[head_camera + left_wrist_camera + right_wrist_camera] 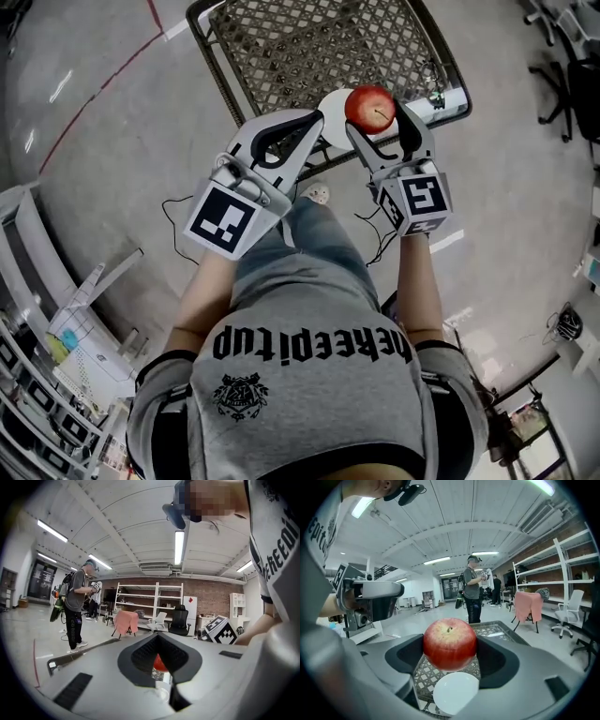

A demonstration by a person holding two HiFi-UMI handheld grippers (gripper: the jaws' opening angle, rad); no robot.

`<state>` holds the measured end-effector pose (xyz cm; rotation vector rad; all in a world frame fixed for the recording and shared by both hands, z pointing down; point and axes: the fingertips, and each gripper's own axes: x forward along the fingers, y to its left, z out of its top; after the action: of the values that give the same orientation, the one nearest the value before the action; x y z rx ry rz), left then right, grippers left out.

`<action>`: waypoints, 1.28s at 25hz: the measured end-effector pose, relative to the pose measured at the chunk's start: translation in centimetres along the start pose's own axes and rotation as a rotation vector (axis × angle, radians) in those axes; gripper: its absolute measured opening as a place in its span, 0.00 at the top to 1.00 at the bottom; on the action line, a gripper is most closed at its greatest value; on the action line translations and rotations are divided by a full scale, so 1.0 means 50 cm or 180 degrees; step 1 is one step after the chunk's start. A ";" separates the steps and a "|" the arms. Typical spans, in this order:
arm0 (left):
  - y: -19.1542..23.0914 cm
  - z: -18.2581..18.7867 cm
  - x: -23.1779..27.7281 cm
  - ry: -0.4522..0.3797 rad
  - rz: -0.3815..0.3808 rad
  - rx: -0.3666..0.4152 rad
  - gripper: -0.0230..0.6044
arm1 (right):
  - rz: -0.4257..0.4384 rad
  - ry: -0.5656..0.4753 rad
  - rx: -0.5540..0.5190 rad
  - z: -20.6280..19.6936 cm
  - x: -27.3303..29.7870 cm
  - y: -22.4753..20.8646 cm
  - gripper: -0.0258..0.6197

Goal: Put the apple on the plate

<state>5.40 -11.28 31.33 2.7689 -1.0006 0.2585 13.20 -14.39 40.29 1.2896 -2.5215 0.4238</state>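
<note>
Right gripper point(375, 117) was clamped on the apple point(371, 108), one jaw on each side of it, stem up. Left gripper point(317, 117) sat just beside it, jaws closed tip to tip with nothing between them. The apple was held over the white plate point(456, 693), which lay on the metal mesh table point(281, 47). Could not tell whether the apple touched the plate.

In the head view the plate point(332, 101) was mostly covered by both grippers and only a white patch showed. In the left gripper view the apple point(159, 663) was only a red sliver seen through the gap behind the closed jaws. The table's far edge was cut off at the top of the head view.

Count: one apple, one plate, one table, two grippers. Farther off, a standing person point(472, 595) was on the shop floor, with shelving point(562, 573) along the wall.
</note>
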 end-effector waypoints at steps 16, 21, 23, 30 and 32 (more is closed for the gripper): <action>-0.010 -0.046 -0.012 0.0170 0.0081 -0.0049 0.93 | 0.0032 0.0345 0.0123 -0.133 0.040 -0.006 0.41; -0.001 -0.058 -0.005 0.0210 0.0121 -0.0038 0.93 | 0.0036 0.0415 0.0137 -0.160 0.057 -0.019 0.41; 0.003 -0.062 -0.009 0.0221 0.0142 -0.0022 0.93 | 0.0032 0.0453 0.0140 -0.172 0.063 -0.020 0.41; 0.017 -0.090 -0.023 0.0315 0.0171 -0.0028 0.93 | 0.0025 0.0580 0.0171 -0.219 0.088 -0.012 0.41; 0.020 -0.095 -0.023 0.0328 0.0171 -0.0029 0.93 | 0.0022 0.0611 0.0178 -0.229 0.093 -0.013 0.41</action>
<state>3.42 -10.24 35.77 2.6927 -1.0485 0.3989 12.36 -13.83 52.60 1.1983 -2.3705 0.5938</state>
